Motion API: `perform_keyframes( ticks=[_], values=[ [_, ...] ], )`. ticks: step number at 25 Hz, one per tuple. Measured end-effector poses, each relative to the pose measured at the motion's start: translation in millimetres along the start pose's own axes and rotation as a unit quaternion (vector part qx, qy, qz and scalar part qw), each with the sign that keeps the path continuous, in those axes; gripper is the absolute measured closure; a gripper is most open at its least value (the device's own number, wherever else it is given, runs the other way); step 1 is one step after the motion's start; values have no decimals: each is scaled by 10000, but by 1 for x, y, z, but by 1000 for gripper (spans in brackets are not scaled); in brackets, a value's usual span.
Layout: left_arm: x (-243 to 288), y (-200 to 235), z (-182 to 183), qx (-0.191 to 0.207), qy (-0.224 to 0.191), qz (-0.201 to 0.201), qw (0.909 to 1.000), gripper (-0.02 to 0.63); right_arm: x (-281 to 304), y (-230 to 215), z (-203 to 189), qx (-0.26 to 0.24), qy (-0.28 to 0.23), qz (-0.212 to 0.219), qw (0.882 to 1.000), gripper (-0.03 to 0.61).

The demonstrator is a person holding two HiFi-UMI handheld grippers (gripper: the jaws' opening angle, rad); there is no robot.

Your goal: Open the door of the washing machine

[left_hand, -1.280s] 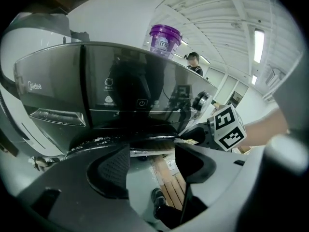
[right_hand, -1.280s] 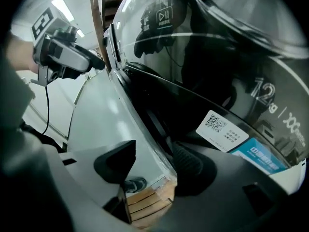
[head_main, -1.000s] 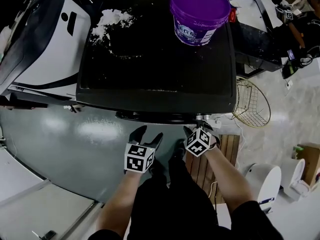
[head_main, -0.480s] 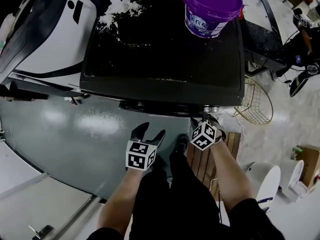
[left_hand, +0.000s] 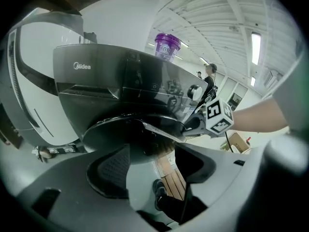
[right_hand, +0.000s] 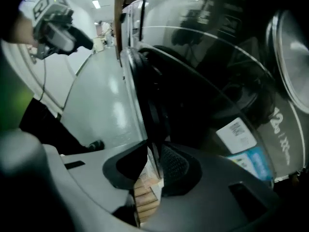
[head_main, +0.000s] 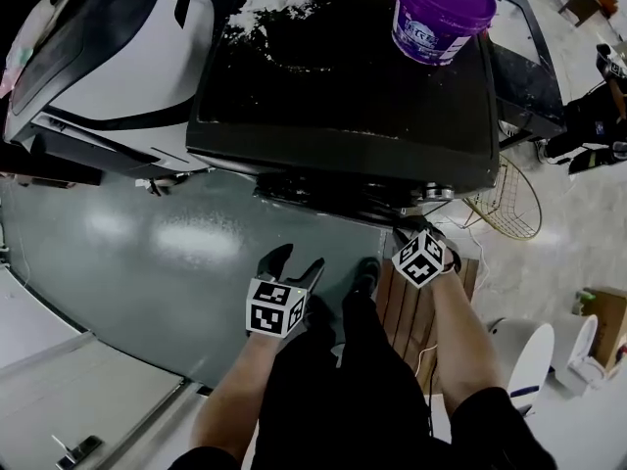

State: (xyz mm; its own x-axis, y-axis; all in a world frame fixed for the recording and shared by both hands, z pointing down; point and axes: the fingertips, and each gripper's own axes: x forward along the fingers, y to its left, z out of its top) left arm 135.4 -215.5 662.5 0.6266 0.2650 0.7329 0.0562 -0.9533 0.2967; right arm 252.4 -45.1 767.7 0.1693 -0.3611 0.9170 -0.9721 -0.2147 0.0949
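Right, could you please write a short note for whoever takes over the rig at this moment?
Left gripper: open and empty, held over the floor in front of the washing machine.
Right gripper: its jaws have just been closing and now pinch the edge of the door.
Other things: a purple bucket and spilled white powder sit on the machine's top.
Done: grip taken on the door.
Left: swing the door open; it looks barely ajar at most.

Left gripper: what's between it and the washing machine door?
Only bare grey floor, as the head view shows. The left gripper hangs open and empty, short of the door.
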Motion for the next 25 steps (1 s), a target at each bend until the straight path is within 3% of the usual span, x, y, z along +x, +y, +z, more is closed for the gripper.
perform_keyframes(
  ticks=[3, 5, 15, 19, 25],
  values=[
    [-13, 8, -11, -29, 57, 44, 10000, 310, -3, 73, -16, 89, -146, 571, 9982, 483],
    [-20, 5, -17, 11, 60, 0, 10000, 310, -7, 101, -22, 265, -185, 503, 9982, 471],
    [-57, -8, -65, 165, 135, -292, 9993, 310, -11, 149, -21, 1646, -197, -113, 9861, 462],
    [-68, -18, -89, 137, 262, -407, 9987, 311, -22, 176, -20, 1877, -243, 95, 9819, 460],
    [-74, -18, -107, -73, 307, -361, 9989, 313, -36, 211, -10, 1756, -440, 635, 9814, 457]
  ],
)
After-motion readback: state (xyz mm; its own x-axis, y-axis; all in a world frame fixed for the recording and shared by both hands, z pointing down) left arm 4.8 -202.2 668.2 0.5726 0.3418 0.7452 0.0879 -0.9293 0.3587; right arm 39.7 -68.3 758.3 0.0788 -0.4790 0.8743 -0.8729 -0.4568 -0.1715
